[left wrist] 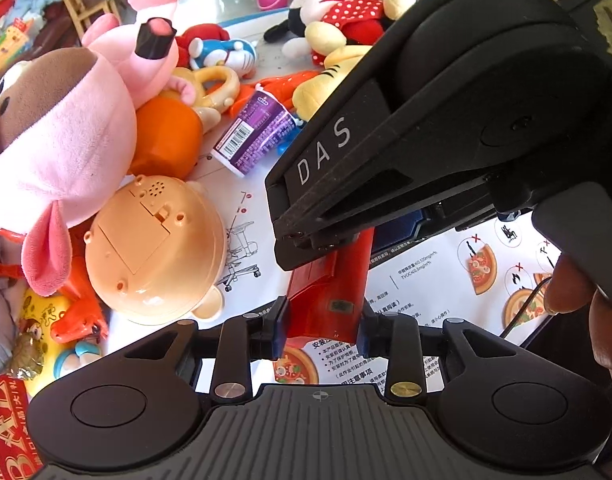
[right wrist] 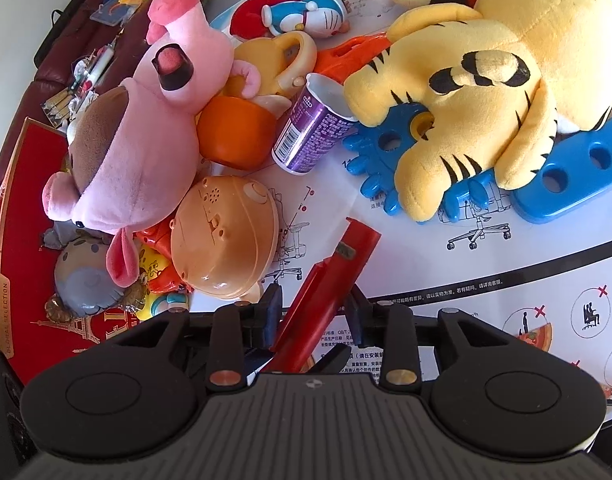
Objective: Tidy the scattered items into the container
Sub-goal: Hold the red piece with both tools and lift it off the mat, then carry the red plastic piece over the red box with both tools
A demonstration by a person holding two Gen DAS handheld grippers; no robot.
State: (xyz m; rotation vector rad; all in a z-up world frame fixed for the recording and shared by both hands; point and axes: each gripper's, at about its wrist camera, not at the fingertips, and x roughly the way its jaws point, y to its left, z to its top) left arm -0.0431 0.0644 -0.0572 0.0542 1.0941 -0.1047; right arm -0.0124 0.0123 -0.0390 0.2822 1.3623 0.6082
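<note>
Item: red plastic piece (right wrist: 330, 280), long, channel-shaped; judged light, stiff, slick-faced, best held across its flat sides. Location: lifted over the counter (right wrist: 386, 240), pinched between the narrowed jaws of the left gripper (left wrist: 320, 328) and of the right gripper (right wrist: 314, 312), both closed on it. Just beyond the red piece: peach plastic toy (right wrist: 225, 240). Farther: purple cup (right wrist: 310, 128) lying tipped, pink plush pig (right wrist: 137, 152), tiger plush (right wrist: 486, 92) over blue gear parts (right wrist: 562, 176). Crowding likely hinders setting down there.
</note>
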